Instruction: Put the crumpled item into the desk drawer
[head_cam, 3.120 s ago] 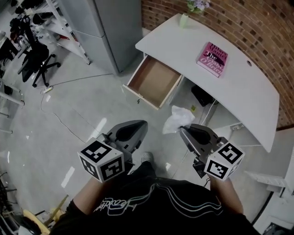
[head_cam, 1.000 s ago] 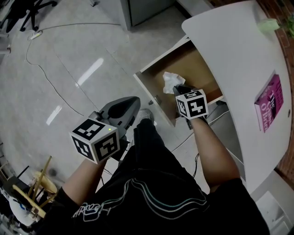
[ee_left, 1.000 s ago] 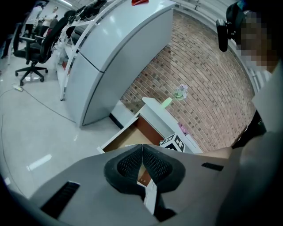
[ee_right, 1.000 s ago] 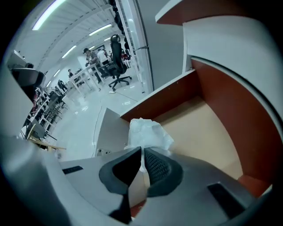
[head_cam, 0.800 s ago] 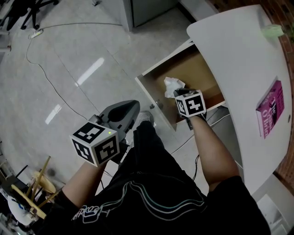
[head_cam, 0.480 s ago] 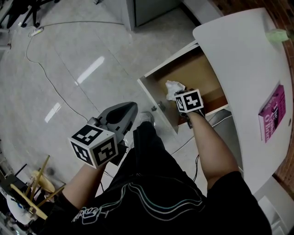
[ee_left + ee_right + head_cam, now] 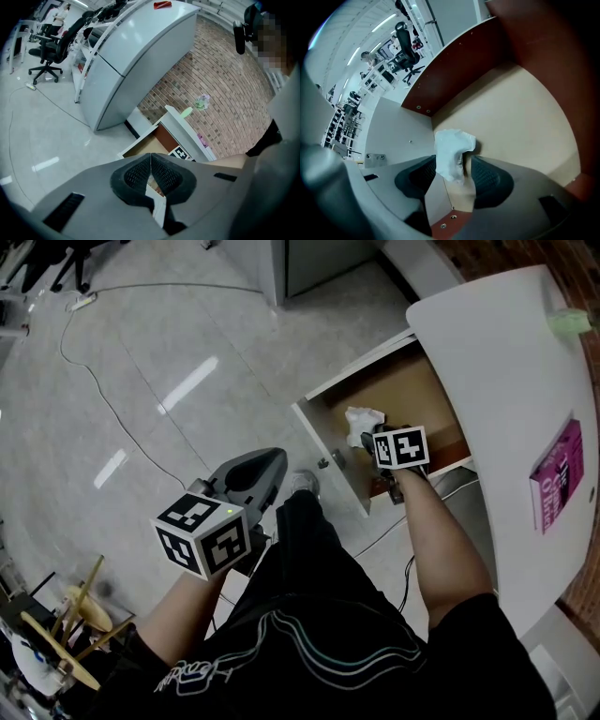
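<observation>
Right gripper (image 7: 453,174) is letting go: its jaws are opening, and the crumpled item (image 7: 453,153), a wad of white paper, stands loose between them, with a clear gap to the right-hand pad and its other side close against the left-hand one. In the head view the wad (image 7: 362,418) sits right of center in the upper half of the frame, inside the drawer (image 7: 327,448), near the front wall and over the tan bottom. The release looks like the step in hand, and the task seems nearly finished. To do it well, I would let the jaws spread fully before moving, watch that the paper does not cling to the near pad, then draw the gripper straight up and back so that nothing drags the wad over the front wall; a light, springy thing like this could easily ride out with the tool. Left gripper (image 7: 266,463) hangs at lower left of the head view over the floor (image 7: 141,381), jaws pressed together on nothing, and has no part in this. Further out, the white desk (image 7: 497,371) fills the right side, with a pink book (image 7: 554,475) at its right edge.
</observation>
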The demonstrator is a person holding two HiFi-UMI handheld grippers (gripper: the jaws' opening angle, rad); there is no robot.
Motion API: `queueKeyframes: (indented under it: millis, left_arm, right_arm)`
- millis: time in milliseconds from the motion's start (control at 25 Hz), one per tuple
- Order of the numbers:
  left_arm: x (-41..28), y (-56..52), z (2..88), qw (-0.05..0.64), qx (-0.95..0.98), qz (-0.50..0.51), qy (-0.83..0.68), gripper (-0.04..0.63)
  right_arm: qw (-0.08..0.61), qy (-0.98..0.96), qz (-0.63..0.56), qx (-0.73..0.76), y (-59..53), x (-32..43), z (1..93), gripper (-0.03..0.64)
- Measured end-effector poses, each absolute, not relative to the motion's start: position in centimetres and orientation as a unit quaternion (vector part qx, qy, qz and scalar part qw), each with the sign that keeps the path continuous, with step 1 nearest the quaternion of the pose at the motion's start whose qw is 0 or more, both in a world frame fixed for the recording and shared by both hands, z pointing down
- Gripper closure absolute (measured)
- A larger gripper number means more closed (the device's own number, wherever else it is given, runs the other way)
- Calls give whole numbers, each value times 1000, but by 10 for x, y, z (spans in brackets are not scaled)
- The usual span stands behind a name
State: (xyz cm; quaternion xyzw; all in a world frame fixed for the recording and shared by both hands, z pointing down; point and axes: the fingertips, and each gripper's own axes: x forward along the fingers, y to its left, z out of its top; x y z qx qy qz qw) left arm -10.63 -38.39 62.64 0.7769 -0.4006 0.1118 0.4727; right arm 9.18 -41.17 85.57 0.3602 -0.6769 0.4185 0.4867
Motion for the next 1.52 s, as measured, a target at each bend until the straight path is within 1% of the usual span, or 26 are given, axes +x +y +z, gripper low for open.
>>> queueKeyframes:
  millis: [200,360,440,720,760,800,880,1040,1160,1280,1520]
  left_arm:
    - [-103,-373,602,464,785,103,-397,572]
    - [-100,-361,571,451,797,99,-390,572]
    - [-96,-351,548,443,806,95,-380,572]
    - [-84,-300,448,395,853,80,-331,572]
    - [-81,-290,433,384,863,82,-318,572]
    - [-78,-279,416,371,873,84,-305,572]
    - [-70,-260,382,349,890,79,-282,572]
    - [-61,-236,310,317,915,38,-247,572]
    - [-54,-215,266,299,925,19,-233,572]
    - [-48,-194,232,281,937,-4,-208,572]
    - [-45,-147,202,237,951,-2,-197,572]
  right_arm:
    - [460,-688,419,373,-403,92,817,382]
    - [438,-725,388,362,-384,81,760,379]
    - [402,-747,374,375,-376,78,716,380]
    - [226,-836,310,391,-331,49,512,383]
    - [204,-846,300,390,-322,46,484,393]
    - [185,-856,288,389,-313,44,457,428]
    - [154,-872,264,383,-293,41,407,465]
    - [96,-904,212,360,-256,34,325,503]
    - [39,-915,200,348,-223,29,275,546]
    - [-16,-920,189,344,-197,26,238,560]
    - [-29,-931,153,330,-142,24,206,561]
